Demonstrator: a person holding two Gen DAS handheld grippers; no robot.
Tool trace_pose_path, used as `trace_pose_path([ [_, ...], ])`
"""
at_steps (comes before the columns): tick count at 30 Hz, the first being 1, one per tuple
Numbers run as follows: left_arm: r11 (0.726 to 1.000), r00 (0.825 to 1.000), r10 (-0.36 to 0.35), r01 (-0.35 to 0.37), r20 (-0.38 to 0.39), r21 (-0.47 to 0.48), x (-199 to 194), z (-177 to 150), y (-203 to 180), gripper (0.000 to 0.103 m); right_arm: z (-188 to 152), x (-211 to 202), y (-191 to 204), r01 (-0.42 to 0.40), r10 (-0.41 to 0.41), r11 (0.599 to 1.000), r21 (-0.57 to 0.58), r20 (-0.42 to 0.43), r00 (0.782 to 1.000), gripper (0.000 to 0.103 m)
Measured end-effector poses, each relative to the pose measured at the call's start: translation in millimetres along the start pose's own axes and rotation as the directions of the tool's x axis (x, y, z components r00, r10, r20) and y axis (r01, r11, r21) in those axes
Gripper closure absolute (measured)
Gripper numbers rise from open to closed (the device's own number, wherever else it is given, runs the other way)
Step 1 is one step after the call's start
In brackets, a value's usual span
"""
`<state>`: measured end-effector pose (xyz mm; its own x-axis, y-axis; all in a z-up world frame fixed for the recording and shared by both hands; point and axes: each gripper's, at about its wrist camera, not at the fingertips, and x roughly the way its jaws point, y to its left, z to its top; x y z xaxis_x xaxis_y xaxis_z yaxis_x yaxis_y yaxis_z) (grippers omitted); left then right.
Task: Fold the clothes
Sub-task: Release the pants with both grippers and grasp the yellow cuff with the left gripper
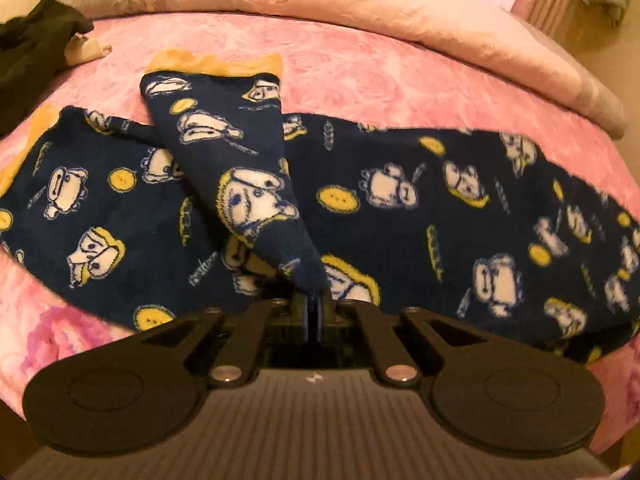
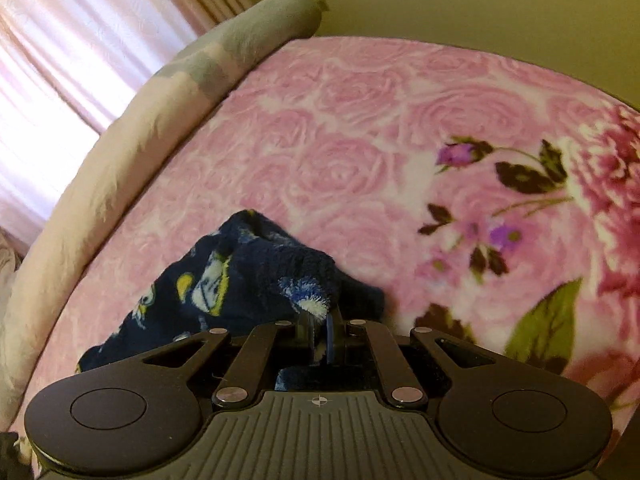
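Navy fleece printed with white cartoon figures and yellow dots: that is the pajama pants (image 1: 400, 208), spread across the middle of the left wrist view on a pink rose-patterned blanket (image 1: 360, 68) covering the bed. One leg, ending in a yellow cuff (image 1: 216, 66), runs from upper centre down to the left hand-held gripper (image 1: 314, 300) at lower centre, whose jaws are pinched fully together on a fold of that leg. The cloth looks soft, light and limp, so it should sag wherever it is not supported; judging by that, hems, cuffs and corners are the best places to take hold, with a pinch deep enough that the plush pile does not slide out. A dark garment (image 1: 32, 52) lies at the upper left, and a pale rolled quilt (image 1: 360, 4) crosses the top.

In the right wrist view the right hand-held gripper (image 2: 320, 328) at lower centre is likewise closed tight on a bunched edge of the same navy fleece, which heaps to its left. The blanket carries purple flowers and green leaves at the right. The quilt curves up the left side, with pink curtains (image 2: 60, 48) lit from behind at upper left.
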<state>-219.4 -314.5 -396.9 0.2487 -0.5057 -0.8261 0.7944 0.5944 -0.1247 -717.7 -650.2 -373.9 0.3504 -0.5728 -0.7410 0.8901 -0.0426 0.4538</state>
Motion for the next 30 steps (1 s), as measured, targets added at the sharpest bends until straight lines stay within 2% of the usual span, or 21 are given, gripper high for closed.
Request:
trace_pose_path([
  [5,0.998,0.999,0.028,-0.026,-0.031,0.062,13,-14,-4,0.1,-18,1,3,0.071,-0.07,0.995,-0.075,0.019,0.997,0.099],
  [9,0.996,0.995,0.047,-0.04,-0.09,0.078,18,-7,-4,0.095,-23,20,14,0.138,-0.153,0.975,-0.175,-0.075,0.985,0.098],
  [10,0.996,0.993,0.048,-0.04,-0.109,0.08,15,-3,-3,0.088,-20,20,19,0.16,-0.18,0.967,-0.198,-0.085,0.98,0.096],
  [11,0.996,0.99,0.05,-0.04,-0.128,0.082,12,1,-2,0.076,-17,16,25,0.19,-0.212,0.958,-0.216,-0.084,0.974,0.063],
  [12,0.996,0.988,0.052,-0.039,-0.147,0.084,9,5,0,0.072,-13,13,30,0.22,-0.244,0.947,-0.233,-0.081,0.966,0.022],
  [13,0.995,0.985,0.053,-0.039,-0.167,0.086,6,9,1,0.071,-11,6,35,0.24,-0.258,0.94,-0.244,-0.045,0.965,0.018],
  [17,0.997,0.987,0.05,-0.04,-0.151,0.068,-13,35,12,0.071,-1,-17,52,0.309,-0.301,0.905,-0.293,0.074,0.951,0.018],
  [19,0.997,0.99,0.064,-0.056,-0.128,0.062,-13,56,17,0.068,6,-19,57,0.331,-0.312,0.909,-0.255,0.111,0.944,0.018],
  [20,0.996,0.99,0.078,-0.072,-0.114,0.058,-3,70,17,0.064,9,-17,60,0.324,-0.305,0.92,-0.221,0.116,0.945,0.018],
  [24,0.991,0.99,0.129,-0.126,-0.06,0.039,40,129,19,0.061,19,1,74,0.27,-0.26,0.957,-0.103,0.097,0.961,0.018],
  [28,0.987,0.986,0.157,-0.155,-0.052,0.048,101,184,10,0.059,17,18,102,0.211,-0.204,0.972,-0.102,0.075,0.976,0.018],
  [30,0.983,0.981,0.182,-0.179,-0.062,0.046,128,201,7,0.059,13,26,114,0.189,-0.183,0.975,-0.121,0.057,0.981,0.018],
])
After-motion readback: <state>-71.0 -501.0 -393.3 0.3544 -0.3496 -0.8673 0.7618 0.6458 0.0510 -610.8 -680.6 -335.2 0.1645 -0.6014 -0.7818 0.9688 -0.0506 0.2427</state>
